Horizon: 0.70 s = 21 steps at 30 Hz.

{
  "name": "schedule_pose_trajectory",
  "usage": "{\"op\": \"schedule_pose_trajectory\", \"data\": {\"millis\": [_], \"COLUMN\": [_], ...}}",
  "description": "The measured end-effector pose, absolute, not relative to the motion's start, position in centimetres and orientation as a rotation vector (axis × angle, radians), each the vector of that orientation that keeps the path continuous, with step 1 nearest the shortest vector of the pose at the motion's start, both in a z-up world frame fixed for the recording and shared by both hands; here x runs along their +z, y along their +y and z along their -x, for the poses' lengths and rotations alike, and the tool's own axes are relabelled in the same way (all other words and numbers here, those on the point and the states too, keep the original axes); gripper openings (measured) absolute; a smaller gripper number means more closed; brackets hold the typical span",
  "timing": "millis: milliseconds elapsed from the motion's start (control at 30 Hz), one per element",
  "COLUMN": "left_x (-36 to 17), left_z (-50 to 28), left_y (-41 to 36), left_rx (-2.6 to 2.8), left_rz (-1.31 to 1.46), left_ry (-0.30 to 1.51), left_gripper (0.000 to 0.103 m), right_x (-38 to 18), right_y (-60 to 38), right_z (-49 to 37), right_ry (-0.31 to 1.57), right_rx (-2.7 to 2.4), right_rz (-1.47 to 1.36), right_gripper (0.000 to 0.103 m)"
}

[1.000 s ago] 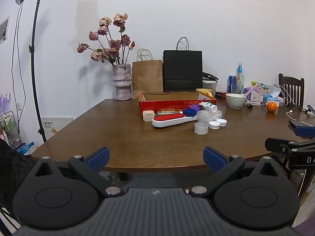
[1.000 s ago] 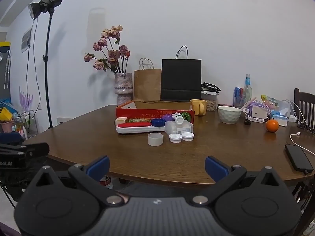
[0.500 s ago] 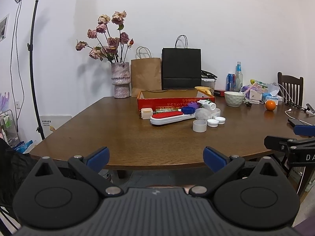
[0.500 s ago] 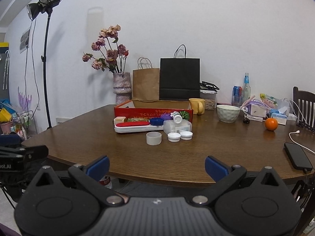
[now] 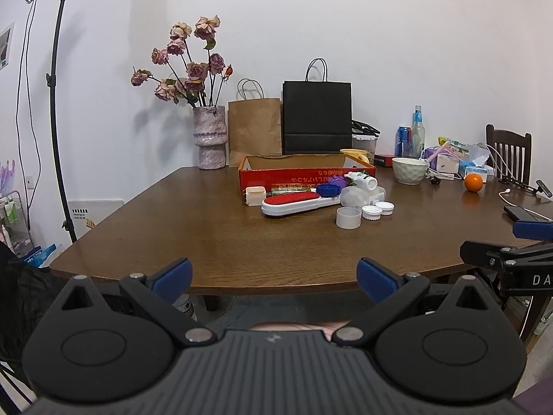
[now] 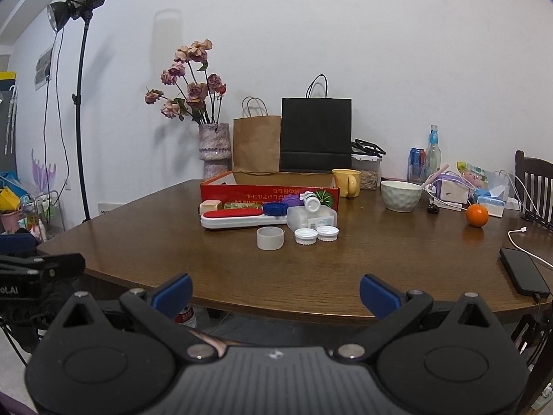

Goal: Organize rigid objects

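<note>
A red cardboard box (image 5: pixel 304 174) (image 6: pixel 269 192) stands mid-table. In front of it lie a white and red lint brush (image 5: pixel 297 202) (image 6: pixel 242 217), a blue lid (image 5: pixel 328 190), a small white bottle (image 5: pixel 361 178) (image 6: pixel 310 201), a clear plastic container (image 6: pixel 311 217), a white cup-like cap (image 5: pixel 348 218) (image 6: pixel 270 238) and two white screw caps (image 5: pixel 378 209) (image 6: pixel 316 233). My left gripper (image 5: pixel 274 275) is open and empty, off the table's near edge. My right gripper (image 6: pixel 276 292) is open and empty, also short of the edge.
A vase of dried roses (image 5: pixel 209 141), a brown paper bag (image 5: pixel 254 131) and a black bag (image 5: pixel 316 117) stand at the back. A white bowl (image 6: pixel 401 195), an orange (image 6: pixel 477 215), a yellow mug (image 6: pixel 347 181), a phone (image 6: pixel 523 271) and clutter sit right. A light stand (image 5: pixel 57 103) is at left.
Both views have risen and tilted slightly, so the table and objects sit a little lower in frame. Both grippers stay open; nothing on the table moved.
</note>
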<state>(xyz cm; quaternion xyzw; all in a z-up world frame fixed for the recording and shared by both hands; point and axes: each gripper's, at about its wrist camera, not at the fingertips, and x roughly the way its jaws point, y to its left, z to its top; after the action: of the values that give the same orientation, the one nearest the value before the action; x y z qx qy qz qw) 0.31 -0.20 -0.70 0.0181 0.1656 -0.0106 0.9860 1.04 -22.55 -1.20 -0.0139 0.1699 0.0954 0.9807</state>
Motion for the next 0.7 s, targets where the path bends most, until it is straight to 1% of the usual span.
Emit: {"op": "schedule_pose_trajectory", "data": {"millis": [700], "left_x": [-0.79], "left_z": [-0.44], "left_y": [-0.23], "left_rx": [-0.023], "left_rz": [-0.038], "left_ry": [0.339], "left_gripper": [0.103], "right_x": [-1.40], "right_y": [-22.54], "right_z": [-1.26], "right_ry": [0.347], "right_rx": [0.193], "right_rz": [0.026], "right_gripper": [0.103]}}
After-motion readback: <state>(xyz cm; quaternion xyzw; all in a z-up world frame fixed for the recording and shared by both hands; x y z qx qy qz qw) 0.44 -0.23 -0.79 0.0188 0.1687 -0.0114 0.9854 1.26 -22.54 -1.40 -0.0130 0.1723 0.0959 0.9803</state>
